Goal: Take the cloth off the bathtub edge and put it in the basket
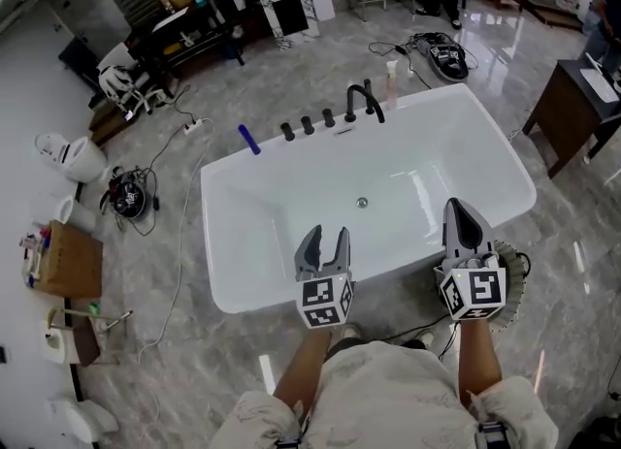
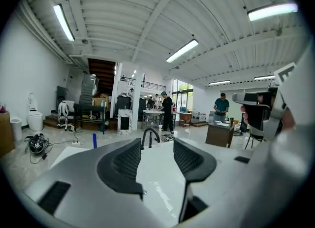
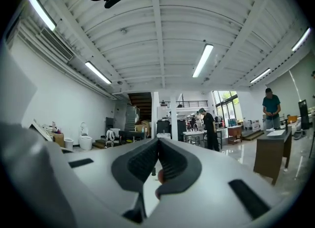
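**Head view:** The left tongs (image 1: 326,236) are held open over the near rim of the white bathtub (image 1: 213,234), with nothing between the jaws. The right tongs (image 1: 458,207) are shown closed and empty above the tub's near right corner. Square black-and-white markers are carried on both cubes. What appears to be a basket (image 1: 514,287) is partly hidden behind the right cube, just beside that corner. The cloth cannot be made out. A black faucet (image 1: 364,100), a pink bottle (image 1: 391,83) and a blue stick (image 1: 249,139) are ranged along the far rim. A cardboard box (image 1: 68,261) is seen well apart on the floor to the left.

**Left gripper view:** The left tongs (image 2: 156,143) are spread, and the faucet (image 2: 150,136) is framed between them.

**Right gripper view:** The right tongs (image 3: 158,142) are pressed tip to tip, with nothing gripped. A dark desk (image 3: 273,158) is seen to the right.
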Action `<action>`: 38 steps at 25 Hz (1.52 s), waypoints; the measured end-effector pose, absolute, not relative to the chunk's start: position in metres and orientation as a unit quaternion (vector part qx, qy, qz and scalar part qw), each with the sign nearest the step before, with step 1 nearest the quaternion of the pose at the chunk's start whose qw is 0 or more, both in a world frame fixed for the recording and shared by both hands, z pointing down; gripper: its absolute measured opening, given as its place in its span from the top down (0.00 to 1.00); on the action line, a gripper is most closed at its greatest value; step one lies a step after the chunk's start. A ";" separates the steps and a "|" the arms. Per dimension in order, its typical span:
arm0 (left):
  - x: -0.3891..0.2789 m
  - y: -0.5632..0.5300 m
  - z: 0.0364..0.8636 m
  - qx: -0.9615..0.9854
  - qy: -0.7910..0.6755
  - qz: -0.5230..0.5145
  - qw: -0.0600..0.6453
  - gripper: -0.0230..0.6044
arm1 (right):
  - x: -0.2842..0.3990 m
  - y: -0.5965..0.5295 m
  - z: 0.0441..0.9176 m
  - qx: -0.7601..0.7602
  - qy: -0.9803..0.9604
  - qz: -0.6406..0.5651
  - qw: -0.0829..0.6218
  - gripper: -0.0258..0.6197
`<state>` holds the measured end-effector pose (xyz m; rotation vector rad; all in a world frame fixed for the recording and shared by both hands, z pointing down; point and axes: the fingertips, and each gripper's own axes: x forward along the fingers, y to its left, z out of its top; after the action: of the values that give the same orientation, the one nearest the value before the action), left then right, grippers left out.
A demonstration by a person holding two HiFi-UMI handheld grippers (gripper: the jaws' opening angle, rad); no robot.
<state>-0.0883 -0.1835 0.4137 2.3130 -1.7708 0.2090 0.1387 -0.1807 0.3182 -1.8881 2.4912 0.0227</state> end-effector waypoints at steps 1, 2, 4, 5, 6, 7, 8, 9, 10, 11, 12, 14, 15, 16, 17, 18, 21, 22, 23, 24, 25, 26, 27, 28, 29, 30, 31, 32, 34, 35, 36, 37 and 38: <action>-0.100 -0.181 0.403 0.784 -0.609 0.064 0.099 0.64 | 0.129 -0.181 0.313 -0.600 0.800 0.012 0.012 0.98; -0.111 -0.179 0.392 0.781 -0.616 0.058 0.087 0.64 | 0.120 -0.182 0.309 -0.595 0.803 0.017 0.016 0.98; -0.133 -0.172 0.373 0.774 -0.629 0.044 0.064 0.64 | 0.102 -0.181 0.301 -0.586 0.809 0.025 0.025 0.98; -0.144 -0.168 0.363 0.770 -0.635 0.037 0.053 0.64 | 0.094 -0.180 0.297 -0.582 0.812 0.029 0.030 0.98; -0.153 -0.164 0.354 0.766 -0.640 0.029 0.042 0.64 | 0.087 -0.179 0.293 -0.578 0.814 0.034 0.034 0.98; -0.162 -0.161 0.344 0.763 -0.645 0.023 0.031 0.64 | 0.080 -0.178 0.289 -0.575 0.816 0.038 0.039 0.98; -0.169 -0.157 0.335 0.760 -0.649 0.018 0.018 0.64 | 0.073 -0.177 0.285 -0.572 0.818 0.042 0.043 0.98; -0.176 -0.153 0.326 0.758 -0.652 0.016 0.003 0.64 | 0.067 -0.175 0.281 -0.569 0.820 0.045 0.048 0.98; -0.181 -0.150 0.316 0.756 -0.654 0.018 -0.014 0.64 | 0.062 -0.173 0.277 -0.566 0.821 0.049 0.052 0.98; -0.186 -0.147 0.307 0.755 -0.655 0.020 -0.032 0.64 | 0.058 -0.172 0.273 -0.564 0.822 0.053 0.055 0.98; -0.189 -0.145 0.299 0.753 -0.656 0.022 -0.048 0.65 | 0.054 -0.171 0.269 -0.562 0.823 0.056 0.057 0.98; -0.197 -0.141 0.283 0.748 -0.659 0.016 -0.072 0.65 | 0.046 -0.170 0.264 -0.560 0.824 0.059 0.059 0.98; -0.201 -0.138 0.276 0.746 -0.662 0.010 -0.079 0.66 | 0.042 -0.169 0.262 -0.559 0.825 0.061 0.060 0.98; -0.205 -0.136 0.270 0.743 -0.664 0.003 -0.082 0.66 | 0.039 -0.169 0.260 -0.558 0.825 0.063 0.061 0.98; -0.209 -0.134 0.265 0.741 -0.666 -0.002 -0.085 0.66 | 0.035 -0.168 0.259 -0.556 0.826 0.066 0.062 0.98; -0.212 -0.132 0.261 0.739 -0.668 -0.005 -0.089 0.67 | 0.033 -0.168 0.258 -0.555 0.827 0.068 0.063 0.98; -0.220 -0.127 0.253 0.736 -0.670 -0.008 -0.098 0.67 | 0.024 -0.167 0.253 -0.553 0.828 0.069 0.062 0.98; -0.223 -0.126 0.252 0.735 -0.671 -0.010 -0.097 0.68 | 0.021 -0.166 0.252 -0.551 0.829 0.069 0.061 0.98; -0.225 -0.126 0.252 0.735 -0.672 -0.011 -0.093 0.69 | 0.019 -0.165 0.252 -0.550 0.830 0.071 0.059 0.98; -0.227 -0.126 0.253 0.734 -0.673 -0.013 -0.088 0.70 | 0.017 -0.164 0.252 -0.549 0.830 0.072 0.057 0.98; -0.229 -0.125 0.254 0.732 -0.675 -0.015 -0.084 0.70 | 0.015 -0.164 0.252 -0.548 0.831 0.073 0.056 0.98; -0.231 -0.125 0.255 0.731 -0.677 -0.017 -0.081 0.71 | 0.013 -0.163 0.253 -0.547 0.832 0.076 0.055 0.98; -0.233 -0.125 0.256 0.731 -0.677 -0.018 -0.081 0.72 | 0.012 -0.163 0.254 -0.546 0.833 0.078 0.055 0.98; -0.233 -0.125 0.256 0.732 -0.677 -0.019 -0.081 0.74 | 0.011 -0.163 0.255 -0.545 0.833 0.080 0.054 0.98; -0.234 -0.126 0.256 0.731 -0.677 -0.019 -0.083 0.77 | 0.010 -0.163 0.254 -0.544 0.833 0.082 0.052 0.98; -0.235 -0.125 0.255 0.730 -0.678 -0.020 -0.084 0.80 | 0.009 -0.163 0.254 -0.544 0.833 0.085 0.051 0.98; -0.235 -0.124 0.254 0.728 -0.680 -0.022 -0.086 0.83 | 0.009 -0.162 0.253 -0.545 0.833 0.087 0.050 0.98; -0.236 -0.123 0.254 0.727 -0.681 -0.024 -0.087 0.85 | 0.009 -0.161 0.253 -0.545 0.832 0.088 0.050 0.98; -0.237 -0.123 0.253 0.728 -0.680 -0.029 -0.083 0.91 | 0.008 -0.160 0.252 -0.545 0.832 0.091 0.050 0.98; -0.238 -0.123 0.253 0.731 -0.678 -0.031 -0.079 0.94 | 0.007 -0.160 0.251 -0.545 0.832 0.091 0.049 0.98; -0.239 -0.123 0.253 0.733 -0.675 -0.032 -0.075 0.96 | 0.006 -0.159 0.251 -0.546 0.832 0.092 0.049 0.98; -0.240 -0.123 0.253 0.735 -0.674 -0.032 -0.073 0.96 | 0.004 -0.159 0.250 -0.546 0.831 0.094 0.048 0.98; -0.241 -0.122 0.253 0.735 -0.674 -0.032 -0.073 0.96 | 0.003 -0.158 0.249 -0.546 0.831 0.095 0.048 0.98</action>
<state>-0.2412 -0.1219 0.2526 2.4215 -2.2208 -0.1042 0.0026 -0.1583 0.2491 -1.6654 2.5328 0.2888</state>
